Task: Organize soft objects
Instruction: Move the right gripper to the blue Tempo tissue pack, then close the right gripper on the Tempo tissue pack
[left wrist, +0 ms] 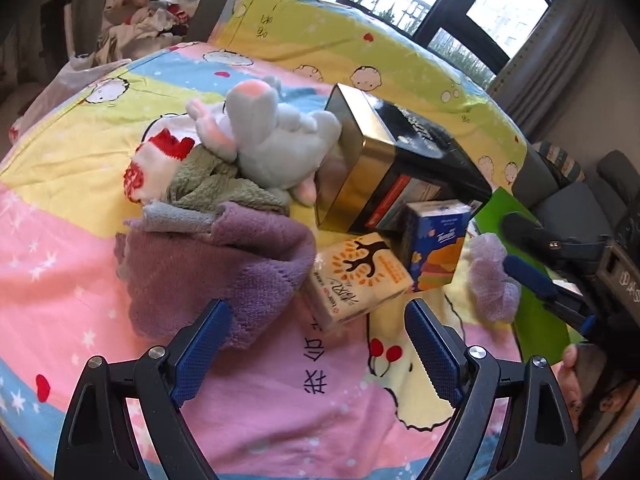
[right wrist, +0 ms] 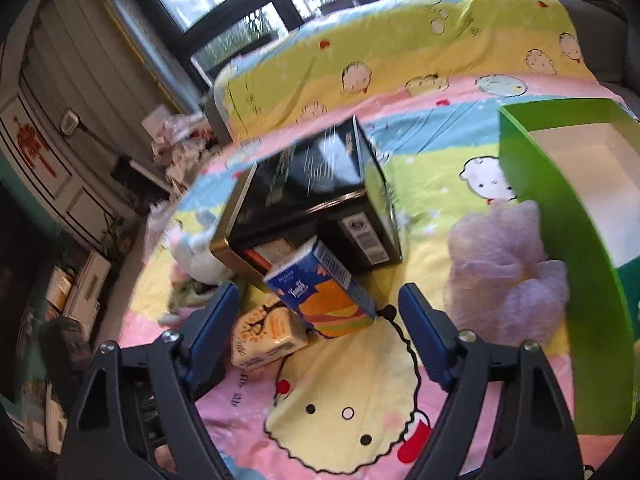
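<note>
On the cartoon-print bedspread lies a pile of soft things: a purple towel (left wrist: 216, 264), a green cloth (left wrist: 216, 188), a white sock with red trim (left wrist: 154, 164) and a grey plush toy (left wrist: 276, 136). A lilac mesh puff (left wrist: 492, 280) (right wrist: 504, 272) rests against a green open box (right wrist: 568, 208). My left gripper (left wrist: 316, 344) hangs open over the bedspread, its left finger at the purple towel's near edge. My right gripper (right wrist: 320, 328) is open, with a blue tissue pack (right wrist: 324, 300) and a cream tissue pack (right wrist: 268, 336) beyond its fingers, untouched.
A black and gold tin box (left wrist: 396, 172) (right wrist: 312, 208) lies on its side behind the tissue packs. A heap of clothes (left wrist: 148, 16) sits beyond the bed's far corner. Windows and a curtain stand behind the bed. A person's hand (left wrist: 572, 380) holds the right gripper.
</note>
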A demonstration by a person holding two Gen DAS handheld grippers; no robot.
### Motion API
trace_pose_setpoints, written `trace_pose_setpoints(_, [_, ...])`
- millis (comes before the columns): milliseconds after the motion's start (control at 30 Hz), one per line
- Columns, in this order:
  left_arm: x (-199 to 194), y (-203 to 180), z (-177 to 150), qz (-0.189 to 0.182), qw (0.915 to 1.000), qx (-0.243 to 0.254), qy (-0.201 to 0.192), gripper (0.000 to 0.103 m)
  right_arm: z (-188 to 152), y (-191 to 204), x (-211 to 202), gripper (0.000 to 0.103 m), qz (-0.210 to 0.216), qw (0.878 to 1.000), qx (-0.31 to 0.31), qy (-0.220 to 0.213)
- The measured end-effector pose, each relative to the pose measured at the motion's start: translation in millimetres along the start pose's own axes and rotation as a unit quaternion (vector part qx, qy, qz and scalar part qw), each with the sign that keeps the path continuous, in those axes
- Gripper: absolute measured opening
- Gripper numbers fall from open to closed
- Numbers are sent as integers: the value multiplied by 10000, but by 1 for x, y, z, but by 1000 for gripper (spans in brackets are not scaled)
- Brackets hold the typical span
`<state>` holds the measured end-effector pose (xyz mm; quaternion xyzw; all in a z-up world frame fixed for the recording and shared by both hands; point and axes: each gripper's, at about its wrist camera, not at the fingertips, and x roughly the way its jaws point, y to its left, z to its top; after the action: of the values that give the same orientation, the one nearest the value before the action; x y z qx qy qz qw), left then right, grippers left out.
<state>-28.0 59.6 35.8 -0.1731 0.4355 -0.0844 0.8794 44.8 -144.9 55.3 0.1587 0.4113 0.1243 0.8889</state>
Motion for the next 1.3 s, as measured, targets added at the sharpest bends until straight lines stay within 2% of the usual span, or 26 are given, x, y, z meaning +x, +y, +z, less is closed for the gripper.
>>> trace_pose_setpoints(100, [-1, 3, 0, 131, 9999, 37, -45, 90, -2, 11, 26, 78, -381, 9987, -296, 154])
trace_pose_setpoints(200, [-1, 10, -1, 73, 10000, -49, -1, 90, -2, 10, 42, 71, -523, 9979, -313, 224])
trace_pose_setpoints(433, [-4, 17, 1, -43, 9998, -213, 11, 90, -3, 9, 50, 62, -261, 9989, -291, 269])
trace_pose_setpoints(500, [-2, 17, 2, -40, 9998, -203, 32, 90, -4, 10, 49, 54, -234, 9989, -305, 281])
trace_pose_setpoints(567, [-1, 15, 1, -36, 9998, -176, 52, 90, -6, 11, 44, 41, -166, 9989, -321, 296])
trace_pose_setpoints(733, [-2, 12, 1, -89, 9999, -116, 61, 90, -13, 8, 27, 30, -77, 9992, -197, 339])
trace_pose_setpoints(967, [-3, 5, 0, -324, 9994, -48, 124, 89, -36, -10, -1, 30, 389, 9936, 494, 937])
trace_pose_setpoints(1100, [-2, -7, -5, -555, 9981, 125, 215, 89, -49, -17, -3, 33, 126, 9905, 645, 1205])
trace_pose_setpoints(1200, [2, -17, -8, -730, 9966, 237, 300, 89, -50, -25, -4, 33, 30, 9895, 827, 1181])
trace_pose_setpoints(1233, [3, -20, -9, -738, 9964, 267, 323, 90, -49, -26, -4, 37, -34, 9897, 826, 1167])
trace_pose_setpoints(1300, [8, -29, -13, -750, 9957, 380, 394, 89, -46, -27, -9, 54, -164, 9914, 823, 1009])
